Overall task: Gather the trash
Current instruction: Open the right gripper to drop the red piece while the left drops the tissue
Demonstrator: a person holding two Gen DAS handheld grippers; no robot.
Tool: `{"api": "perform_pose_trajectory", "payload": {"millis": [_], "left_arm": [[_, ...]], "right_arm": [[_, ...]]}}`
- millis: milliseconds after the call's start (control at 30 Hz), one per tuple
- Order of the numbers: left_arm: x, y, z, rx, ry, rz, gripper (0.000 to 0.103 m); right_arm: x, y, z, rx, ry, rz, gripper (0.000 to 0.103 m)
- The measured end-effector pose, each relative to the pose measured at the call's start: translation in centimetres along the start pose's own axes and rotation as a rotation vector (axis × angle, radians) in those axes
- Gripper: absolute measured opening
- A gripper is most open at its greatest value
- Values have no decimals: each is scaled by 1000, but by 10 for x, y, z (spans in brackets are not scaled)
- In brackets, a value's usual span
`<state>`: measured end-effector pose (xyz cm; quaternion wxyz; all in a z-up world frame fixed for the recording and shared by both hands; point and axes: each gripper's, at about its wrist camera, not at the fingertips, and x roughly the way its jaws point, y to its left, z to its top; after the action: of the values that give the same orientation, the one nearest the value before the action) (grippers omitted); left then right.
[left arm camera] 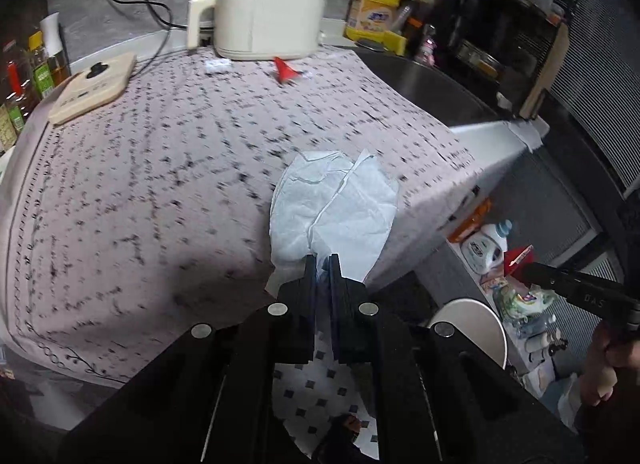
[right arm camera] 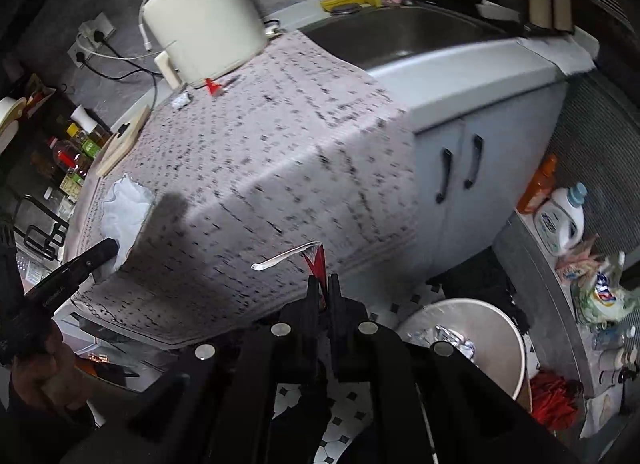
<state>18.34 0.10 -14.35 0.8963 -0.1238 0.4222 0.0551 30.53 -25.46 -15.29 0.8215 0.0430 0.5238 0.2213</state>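
Left tool [left arm camera: 322, 260] clamped on crumpled white paper tissue [left arm camera: 334, 203] — limp, light, pinch any edge; right tool [right arm camera: 323, 282] closed on thin red-and-clear plastic wrapper [right arm camera: 314, 260], lower centre — slippery.

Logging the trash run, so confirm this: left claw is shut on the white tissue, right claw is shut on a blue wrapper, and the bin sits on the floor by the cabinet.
One thing is wrong: the wrapper in the right claw is red, not blue, as the right wrist view shows. The left claw is shut on the tissue, and the bin is on the floor by the cabinet.
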Motion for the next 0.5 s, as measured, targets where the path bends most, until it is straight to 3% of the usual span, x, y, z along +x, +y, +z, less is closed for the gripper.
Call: {"api": "perform_pose_trajectory", "payload": {"millis": [300, 467, 500], "left_arm": [[19, -69, -32, 95, 73, -107, 6], [26, -97, -46, 151, 108, -156, 7], [28, -103, -49, 158, 117, -167, 7]], "right_arm": [[-11, -70, -54, 112, 44, -90, 6], [-9, -96, -74, 182, 87, -131, 9], [-10, -100, -78, 196, 91, -135, 15]]}}
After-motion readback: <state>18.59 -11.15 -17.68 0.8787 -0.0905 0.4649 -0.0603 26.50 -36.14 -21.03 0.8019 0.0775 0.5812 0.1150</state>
